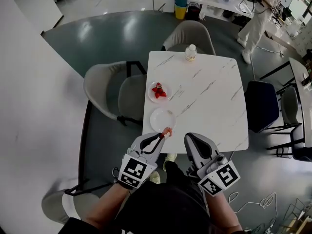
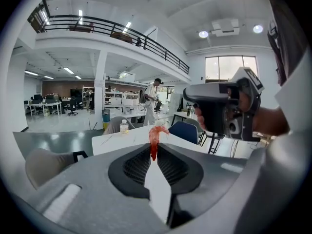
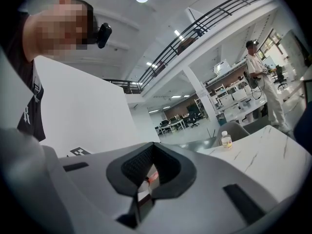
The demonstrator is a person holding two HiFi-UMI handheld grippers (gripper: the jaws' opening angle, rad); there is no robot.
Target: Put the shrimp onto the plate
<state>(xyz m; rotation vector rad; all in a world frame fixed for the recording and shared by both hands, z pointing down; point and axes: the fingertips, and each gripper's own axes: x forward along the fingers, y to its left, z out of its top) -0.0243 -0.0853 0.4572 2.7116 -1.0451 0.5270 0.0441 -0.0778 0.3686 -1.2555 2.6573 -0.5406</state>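
Pinched shut on the red tail end of the shrimp [image 2: 157, 133], the jaws of my left gripper [image 2: 153, 150] carry it upright, with its pale curled body sticking out past the tips. I judge that thin grip is chosen so the body hangs free and can drop cleanly when I let go. From the head view the shrimp sits right at the near rim of the empty plate [image 1: 158, 117], close to the near edge of the desk [image 1: 209, 106]; whether it is above the rim or already brushing it I cannot tell. It needs to travel a little further in over the plate's middle before release, or it may slide off the rim onto the marble. My right gripper [image 1: 191, 138] hangs just off the desk's near edge, beside the left one, with its jaws drawn almost together on nothing I can name. A small pinkish speck shows through the slit, but I cannot say what it is. I take that gripper to be parked there to stay out of the way. Further along the desk, just beyond the empty plate, a second plate [image 1: 151, 97] holds more red shrimp [image 1: 158, 90], likely the supply. A bottle [image 1: 190, 52] stands at the far edge, well apart.
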